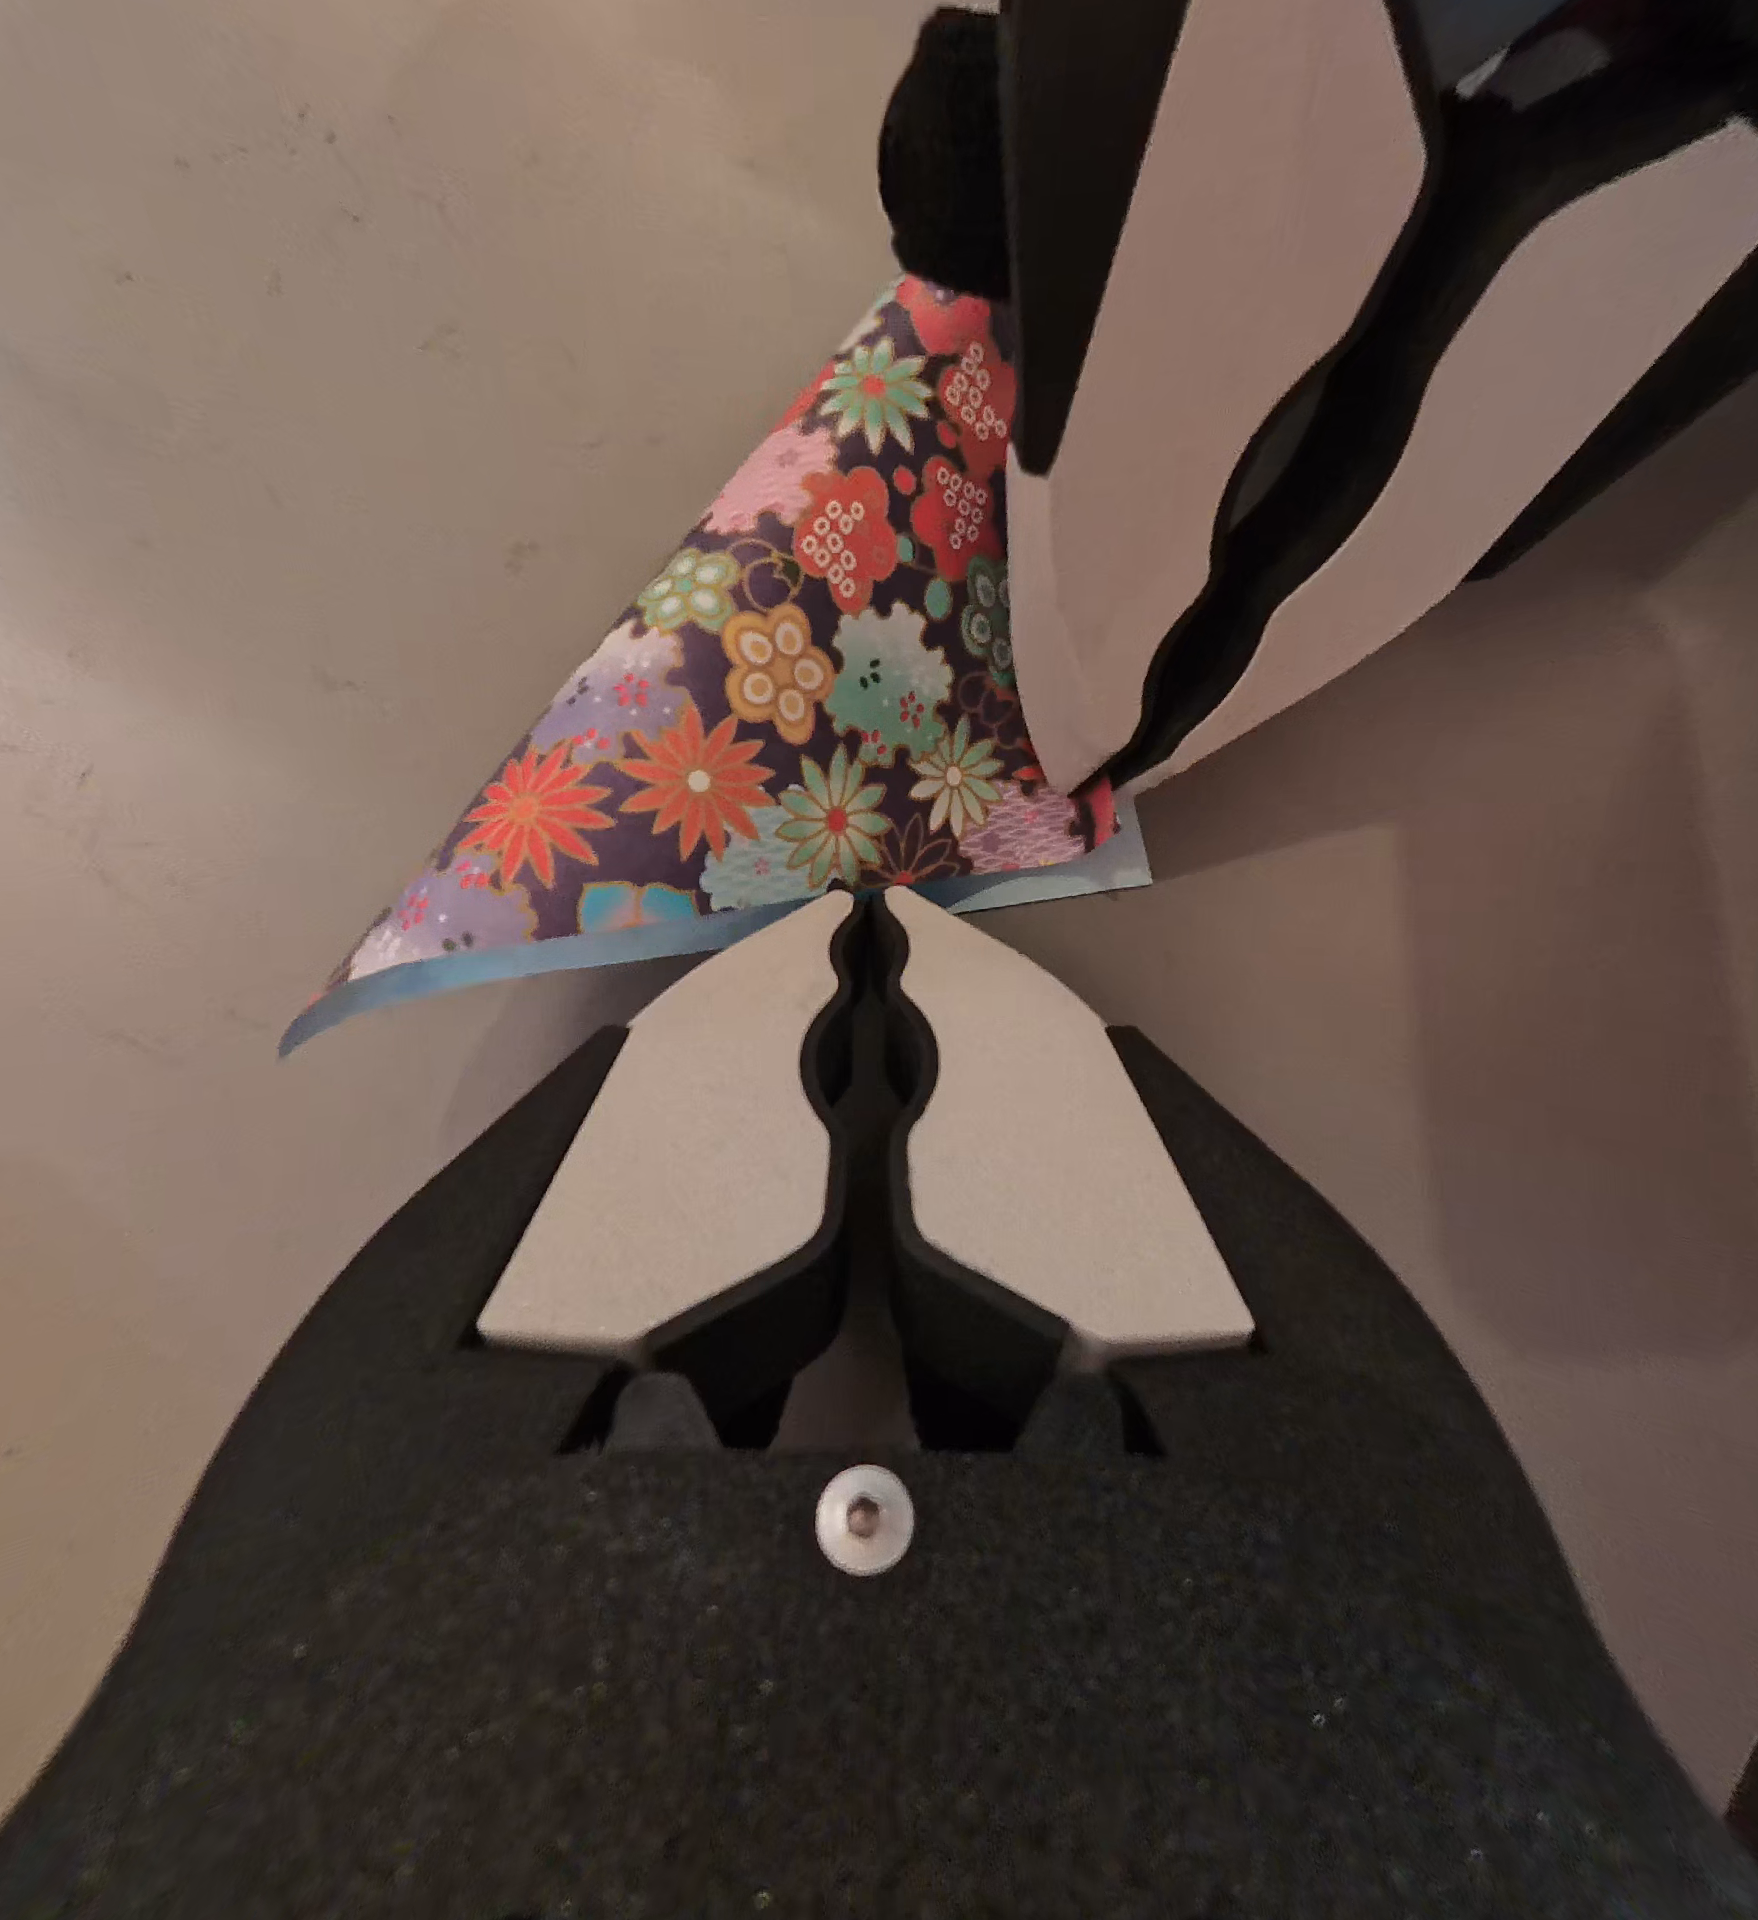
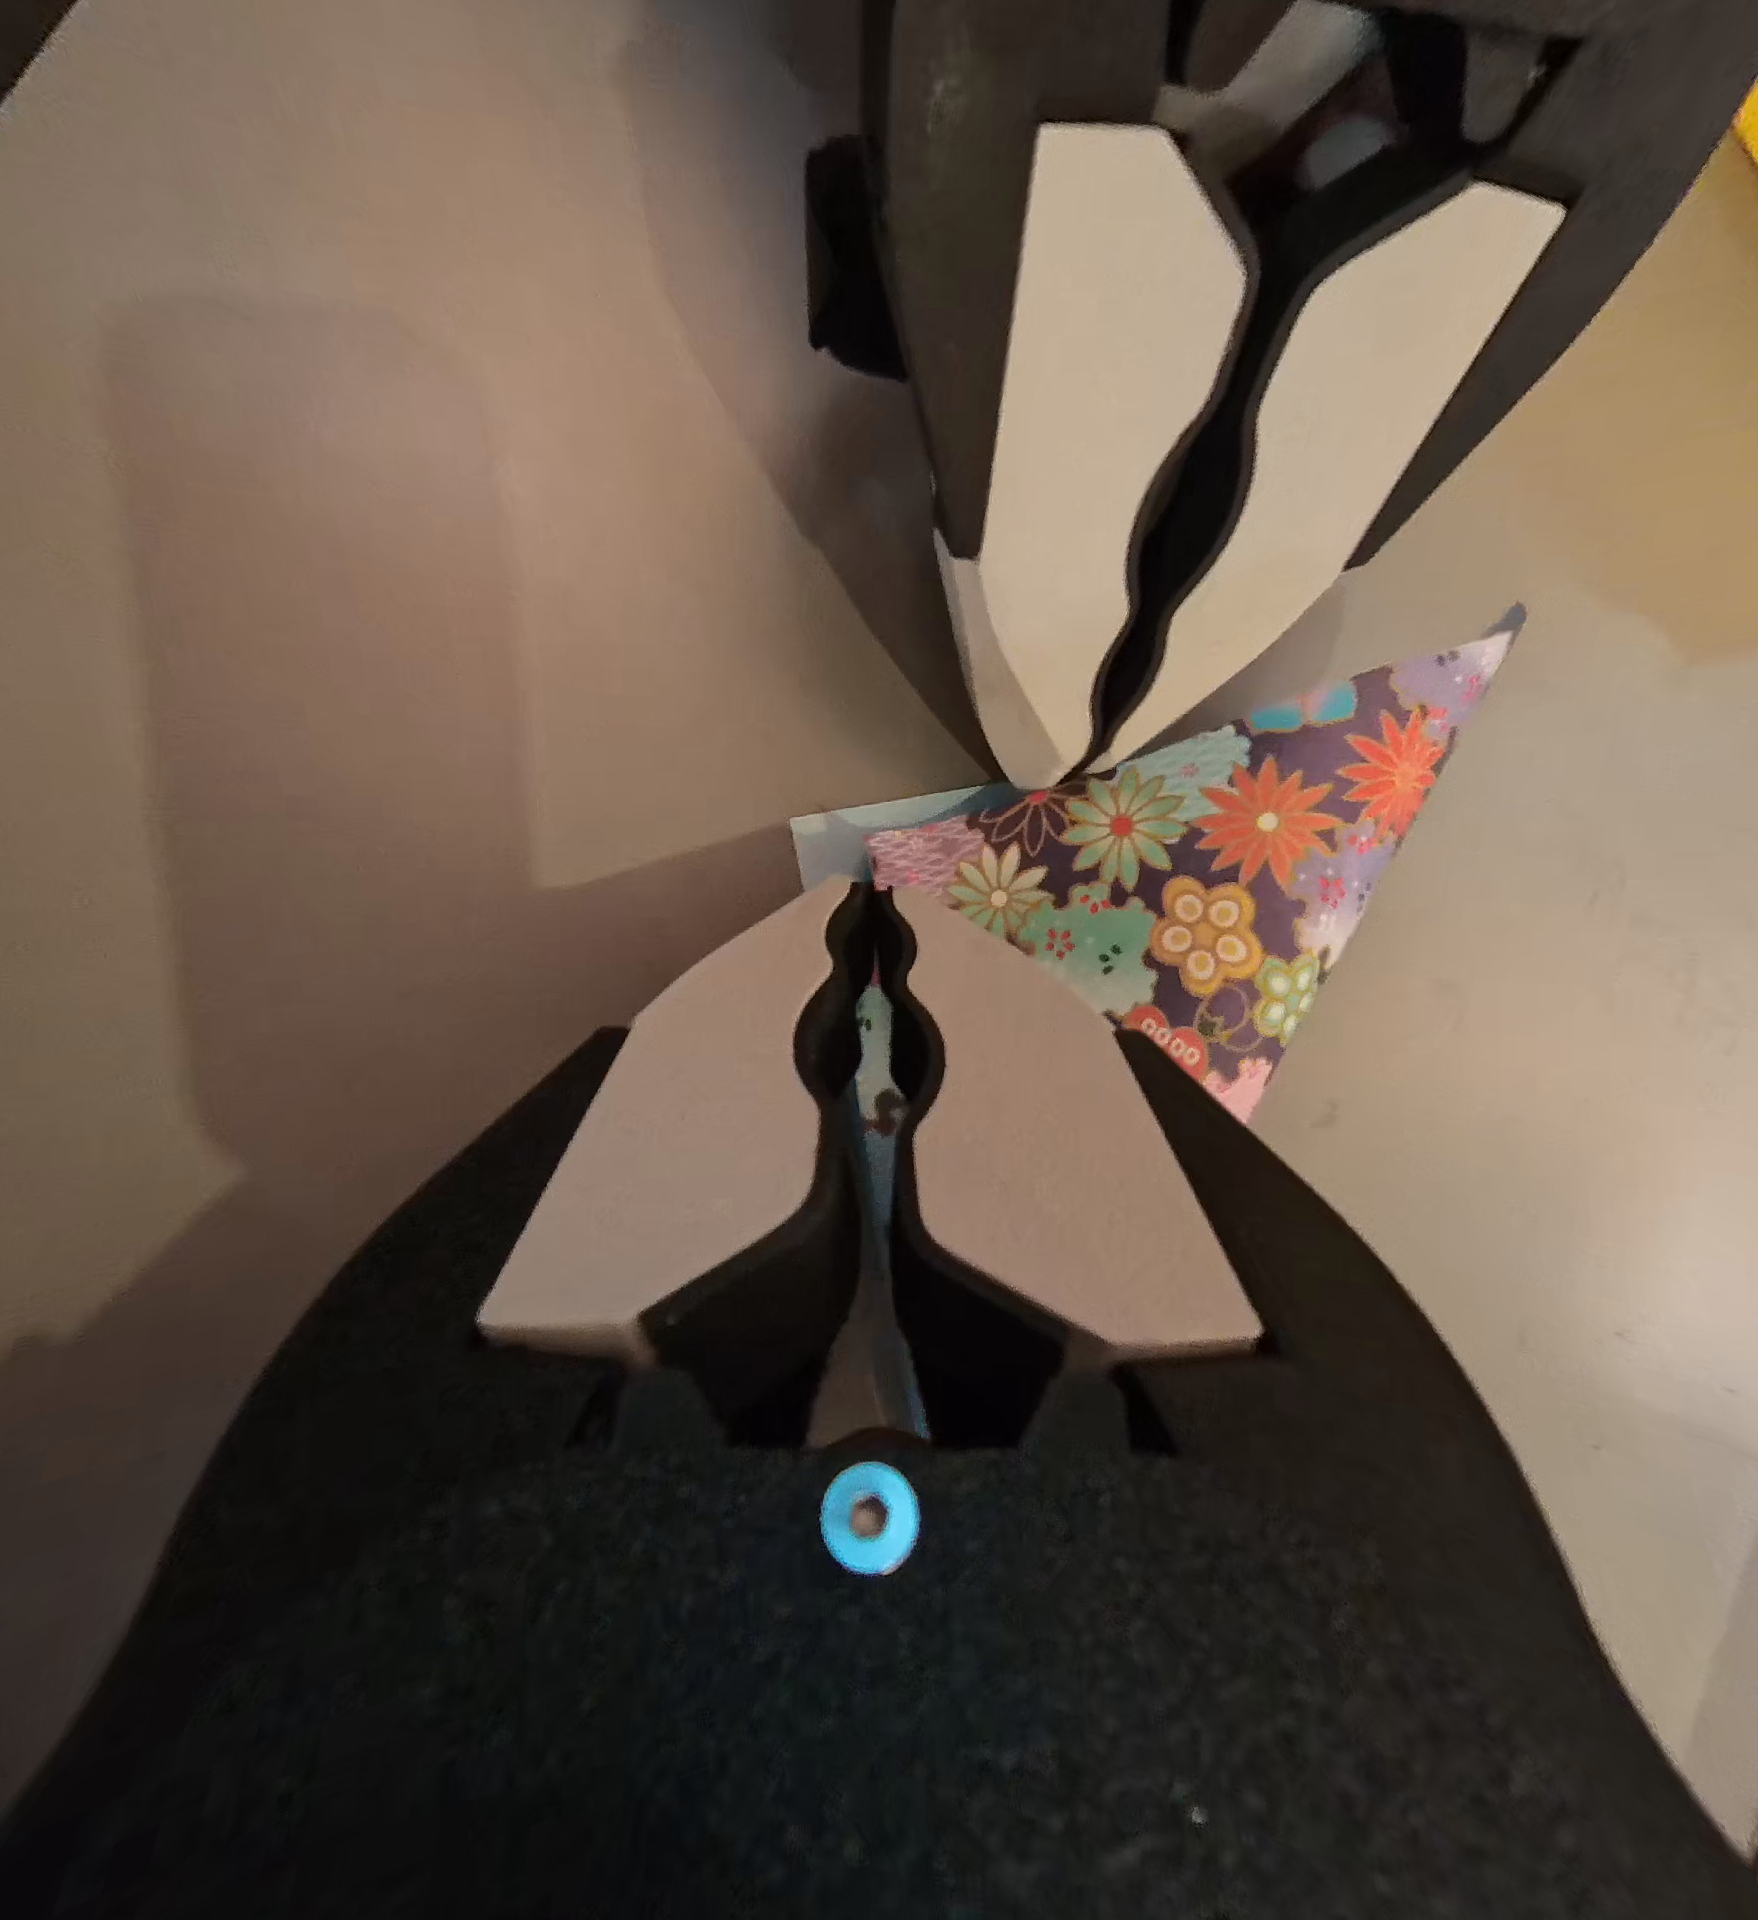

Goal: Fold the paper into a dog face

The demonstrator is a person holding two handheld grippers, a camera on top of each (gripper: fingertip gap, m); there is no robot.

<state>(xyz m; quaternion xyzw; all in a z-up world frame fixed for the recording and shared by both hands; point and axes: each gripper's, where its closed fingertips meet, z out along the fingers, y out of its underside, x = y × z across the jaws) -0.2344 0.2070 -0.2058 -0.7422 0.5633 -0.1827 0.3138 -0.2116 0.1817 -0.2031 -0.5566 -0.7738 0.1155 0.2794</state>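
Two tools are meeting at one floral paper (image 1: 802,686), folded into a triangle on the matte beige worktop (image 1: 231,416). Left tool (image 1: 870,902) is pressing closed at its blue-edged fold; right tool (image 2: 870,894) is clamping a corner.

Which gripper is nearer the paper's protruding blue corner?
Right. The right gripper grips the paper right beside that blue corner; the left gripper presses the long edge farther along.
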